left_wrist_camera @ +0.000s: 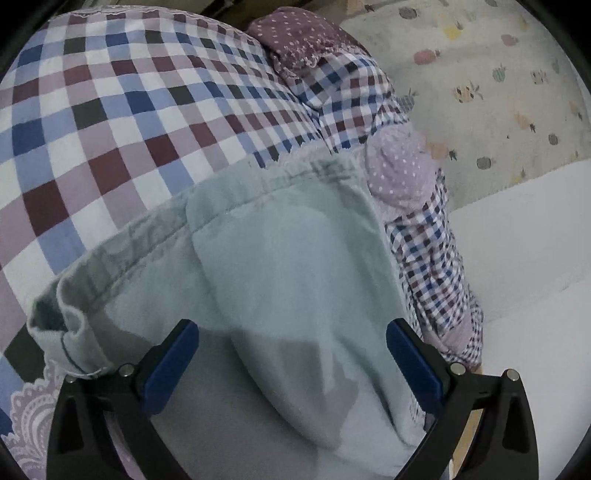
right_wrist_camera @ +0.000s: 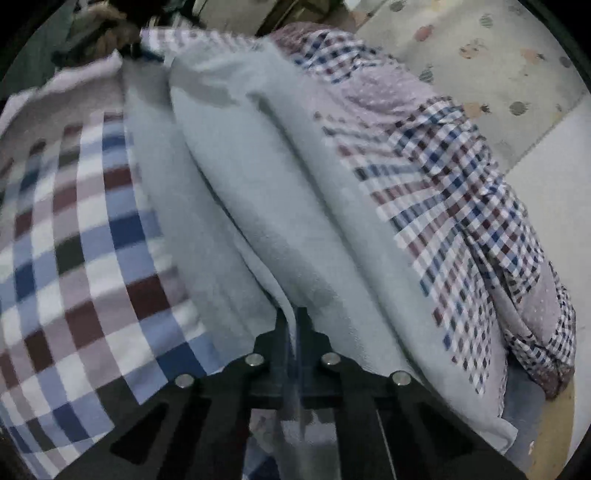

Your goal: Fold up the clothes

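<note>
A pale grey-green garment (left_wrist_camera: 288,266) lies on a checked bedspread (left_wrist_camera: 110,122), its hemmed edge toward the far side. My left gripper (left_wrist_camera: 291,354) is open just above the garment, blue pads (left_wrist_camera: 170,369) wide apart, with the cloth lying between and under them. In the right wrist view the same garment (right_wrist_camera: 258,184) runs away from me in long folds. My right gripper (right_wrist_camera: 293,325) is shut on a fold of it, the cloth pinched between the black fingers. The view is blurred.
A bunched small-check and dotted purple bed cover (left_wrist_camera: 424,236) lies at the bed's right edge, also in the right wrist view (right_wrist_camera: 461,206). Beyond it are a fruit-print mat (left_wrist_camera: 498,85) and white floor (left_wrist_camera: 524,240). Dark clutter (right_wrist_camera: 92,33) lies far left.
</note>
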A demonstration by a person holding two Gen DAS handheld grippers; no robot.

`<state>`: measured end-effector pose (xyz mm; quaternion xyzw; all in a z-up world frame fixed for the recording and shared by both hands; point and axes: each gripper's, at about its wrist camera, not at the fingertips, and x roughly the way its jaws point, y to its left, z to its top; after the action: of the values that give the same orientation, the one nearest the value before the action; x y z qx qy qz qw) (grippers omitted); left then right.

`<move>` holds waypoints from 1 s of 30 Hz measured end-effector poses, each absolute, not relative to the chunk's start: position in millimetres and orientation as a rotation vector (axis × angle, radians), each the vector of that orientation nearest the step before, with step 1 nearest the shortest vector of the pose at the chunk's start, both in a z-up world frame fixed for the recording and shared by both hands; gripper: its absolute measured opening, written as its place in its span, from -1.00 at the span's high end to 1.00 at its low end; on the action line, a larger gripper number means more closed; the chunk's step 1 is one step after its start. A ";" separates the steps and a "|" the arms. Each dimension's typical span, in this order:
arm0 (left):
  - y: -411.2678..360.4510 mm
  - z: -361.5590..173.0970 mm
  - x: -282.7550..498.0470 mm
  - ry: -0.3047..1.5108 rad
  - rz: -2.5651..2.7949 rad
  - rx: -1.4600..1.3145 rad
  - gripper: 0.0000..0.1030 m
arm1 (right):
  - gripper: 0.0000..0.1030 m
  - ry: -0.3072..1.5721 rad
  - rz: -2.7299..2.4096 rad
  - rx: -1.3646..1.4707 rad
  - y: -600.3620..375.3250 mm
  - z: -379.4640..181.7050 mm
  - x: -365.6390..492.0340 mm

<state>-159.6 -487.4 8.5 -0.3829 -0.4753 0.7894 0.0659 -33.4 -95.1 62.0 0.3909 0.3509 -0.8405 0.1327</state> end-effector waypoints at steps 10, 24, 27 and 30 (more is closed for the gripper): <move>-496.6 -8.0 -165.4 -1.631 2.450 -1.165 0.45 | 1.00 0.716 -2.520 1.047 -51.0 131.8 -1.9; -518.4 65.0 -110.5 -1.560 2.658 -0.861 0.97 | 1.00 0.781 -2.482 1.094 -62.5 103.5 -0.4; -526.0 48.1 -100.2 -1.498 2.717 -0.955 0.97 | 0.99 0.780 -2.475 1.101 -64.0 100.0 -3.8; -535.7 18.4 -93.3 -1.605 2.662 -1.081 0.97 | 1.00 0.796 -2.444 1.137 -66.3 87.6 -6.8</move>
<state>-93.3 -535.7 18.4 -0.3276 -0.4862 0.8066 -0.0747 -6.8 -66.3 87.6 0.3989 0.2792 -0.8577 0.1650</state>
